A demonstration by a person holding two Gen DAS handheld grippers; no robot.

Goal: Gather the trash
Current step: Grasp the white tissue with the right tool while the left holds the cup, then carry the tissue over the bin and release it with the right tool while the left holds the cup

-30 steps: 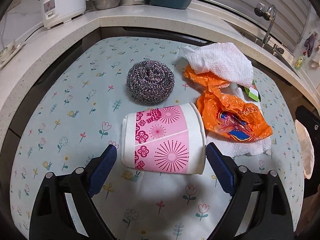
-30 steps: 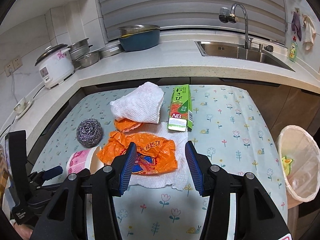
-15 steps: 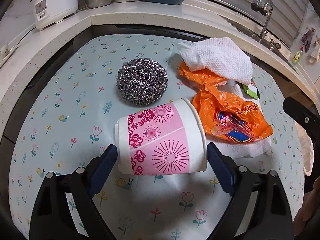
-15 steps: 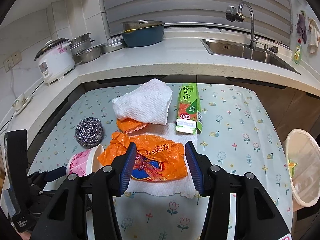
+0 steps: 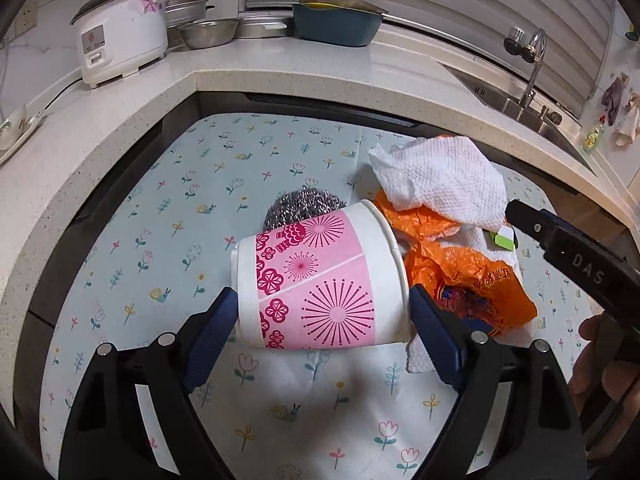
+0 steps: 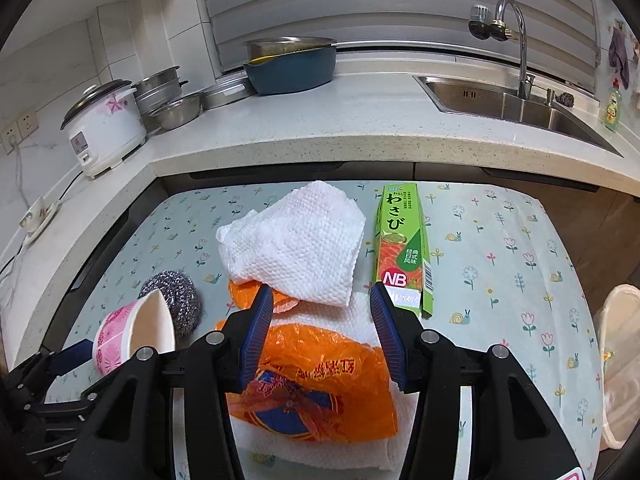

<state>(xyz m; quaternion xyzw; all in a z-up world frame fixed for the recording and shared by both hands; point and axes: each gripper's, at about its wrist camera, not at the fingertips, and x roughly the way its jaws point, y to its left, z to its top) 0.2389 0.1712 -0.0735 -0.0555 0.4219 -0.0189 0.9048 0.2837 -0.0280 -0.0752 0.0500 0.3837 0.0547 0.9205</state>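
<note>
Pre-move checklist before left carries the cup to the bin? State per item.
1. Left gripper shut on the paper cup, pads on base and rim: ok.
2. Cup clear of the table: appears lifted, ok.
3. Cup empty: inside looks bare in the right wrist view, ok.
4. Right gripper clear of the left's path: open over the orange bag, holding nothing; its body sits close on the left's right side, cannot tell.
5. Bin open, with room: at the table's right edge, liner open; fill level cannot tell.
</note>
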